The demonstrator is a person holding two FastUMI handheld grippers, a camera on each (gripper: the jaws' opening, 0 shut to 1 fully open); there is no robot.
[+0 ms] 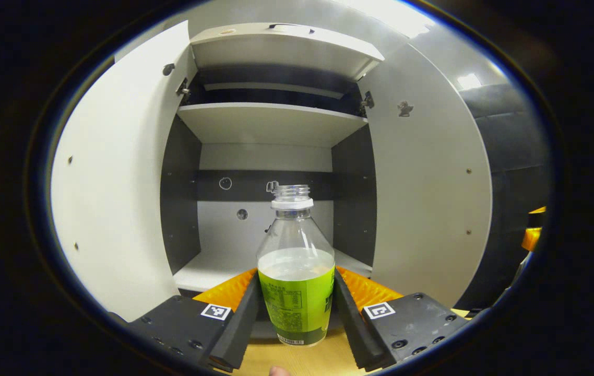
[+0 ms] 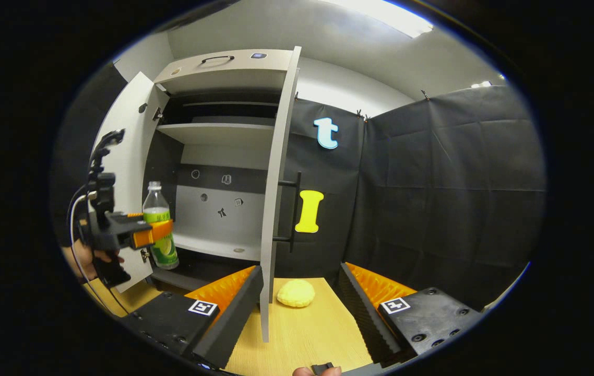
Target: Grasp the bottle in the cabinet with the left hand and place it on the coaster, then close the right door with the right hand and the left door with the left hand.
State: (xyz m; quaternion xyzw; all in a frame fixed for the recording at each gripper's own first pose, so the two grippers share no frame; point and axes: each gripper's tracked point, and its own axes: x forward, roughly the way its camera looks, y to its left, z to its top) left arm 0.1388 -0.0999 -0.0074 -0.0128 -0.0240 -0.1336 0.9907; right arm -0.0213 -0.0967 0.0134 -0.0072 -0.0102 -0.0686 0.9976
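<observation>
A clear uncapped bottle (image 1: pixel 297 282) with a green label and pale liquid stands upright between my left gripper's (image 1: pixel 297 313) fingers, which are shut on its label. Behind it is the open cabinet's lower shelf (image 1: pixel 208 269). In the right gripper view the same bottle (image 2: pixel 155 203) hangs in front of the cabinet's bottom left, held by the left gripper (image 2: pixel 161 232). A round yellow coaster (image 2: pixel 295 293) lies on the wooden table (image 2: pixel 302 334) beyond my right gripper (image 2: pixel 302 313), which is open and holds nothing. The right door (image 2: pixel 276 183) stands edge-on ahead of it.
Both white doors are swung wide: the left door (image 1: pixel 114 172) and the right door (image 1: pixel 427 198). An upper shelf (image 1: pixel 271 122) spans the cabinet. A black bar handle (image 2: pixel 290 209) sits on the right door's outer face. A hand (image 2: pixel 88 258) holds the left gripper.
</observation>
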